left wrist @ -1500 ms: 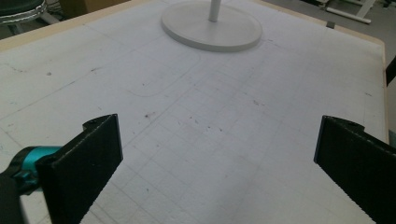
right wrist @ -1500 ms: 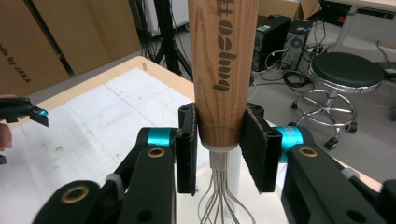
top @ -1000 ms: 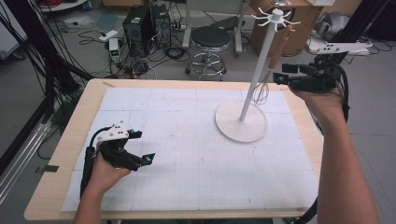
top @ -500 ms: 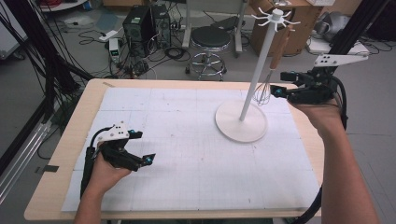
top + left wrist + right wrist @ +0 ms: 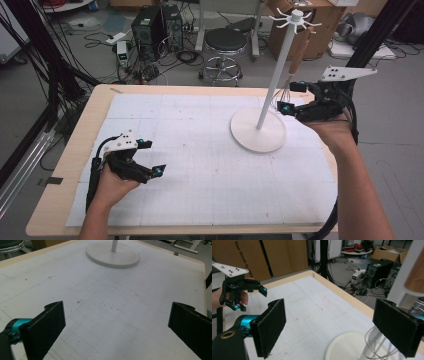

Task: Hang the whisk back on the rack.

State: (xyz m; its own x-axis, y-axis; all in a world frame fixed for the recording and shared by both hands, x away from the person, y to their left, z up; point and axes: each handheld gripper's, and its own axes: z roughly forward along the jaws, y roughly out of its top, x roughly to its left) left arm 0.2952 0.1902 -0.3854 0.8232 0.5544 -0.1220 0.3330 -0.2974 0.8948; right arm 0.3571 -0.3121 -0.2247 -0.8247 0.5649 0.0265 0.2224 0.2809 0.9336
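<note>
The right gripper (image 5: 289, 98) is up beside the white stand (image 5: 258, 129), and its jaws have just been opening, so they are spread wide with nothing pinched. The whisk (image 5: 295, 65) hangs from the top of the stand by its wooden handle, with its wire end just beside the jaws. The left gripper (image 5: 150, 158) rests low over the white mat (image 5: 200, 190) near the front left, well apart from the stand, and its jaws are spread wide too.

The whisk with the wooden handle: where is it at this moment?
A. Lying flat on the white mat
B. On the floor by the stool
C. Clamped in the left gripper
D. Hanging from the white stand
D: the whisk hangs from a prong of the white stand, its wires above the round base, with the right gripper open beside it.
</note>
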